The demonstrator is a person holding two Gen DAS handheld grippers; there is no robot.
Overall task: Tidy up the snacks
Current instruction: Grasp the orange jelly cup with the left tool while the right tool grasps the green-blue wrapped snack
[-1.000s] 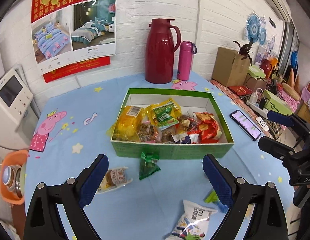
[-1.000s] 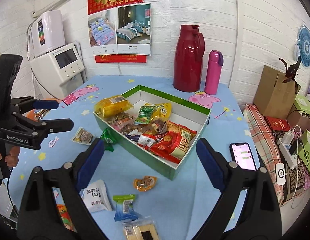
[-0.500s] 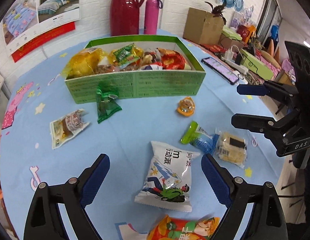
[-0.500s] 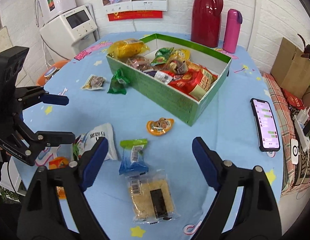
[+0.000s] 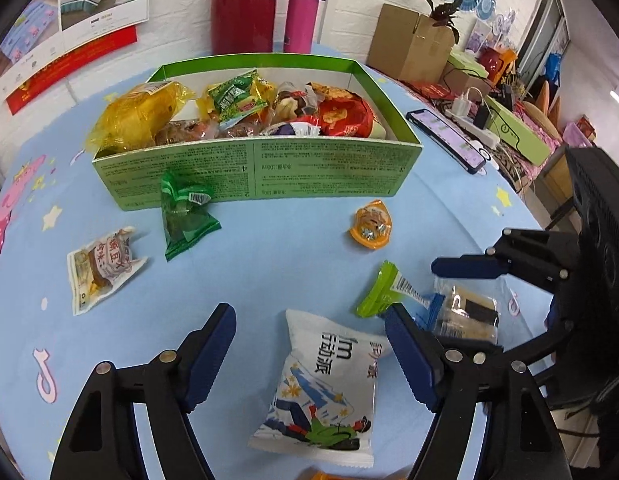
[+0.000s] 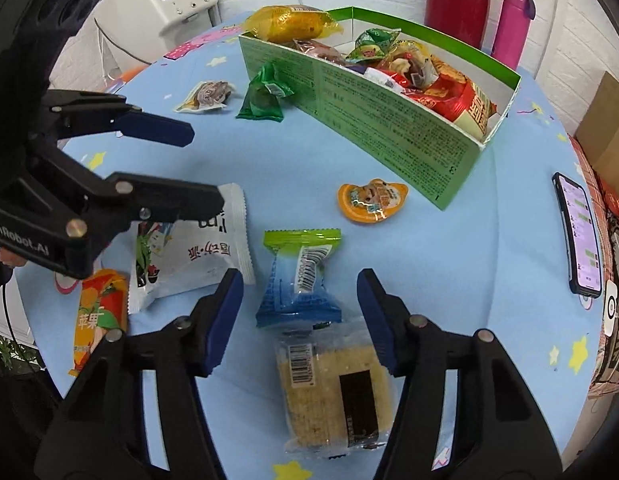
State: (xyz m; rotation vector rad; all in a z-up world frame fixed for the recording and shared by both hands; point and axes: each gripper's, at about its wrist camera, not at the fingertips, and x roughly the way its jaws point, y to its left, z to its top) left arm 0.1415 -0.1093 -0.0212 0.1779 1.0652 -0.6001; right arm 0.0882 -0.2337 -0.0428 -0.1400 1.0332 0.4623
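Below, at lower centre of the left wrist frame, the white snack bag (image 5: 325,384) is seen flat on the counter (image 5: 269,264), long axis running up the frame, between the spread jaws of the left gripper (image 5: 309,356). In the right wrist frame, the right gripper (image 6: 301,320) is held with jaws spread around the blue-green packet (image 6: 301,280), green end toward the green box (image 6: 389,128).

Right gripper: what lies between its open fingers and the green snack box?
In the right wrist view, the blue-and-green packet lies just ahead of the right gripper, then bare tablecloth, with the orange jelly cup close to the green snack box.
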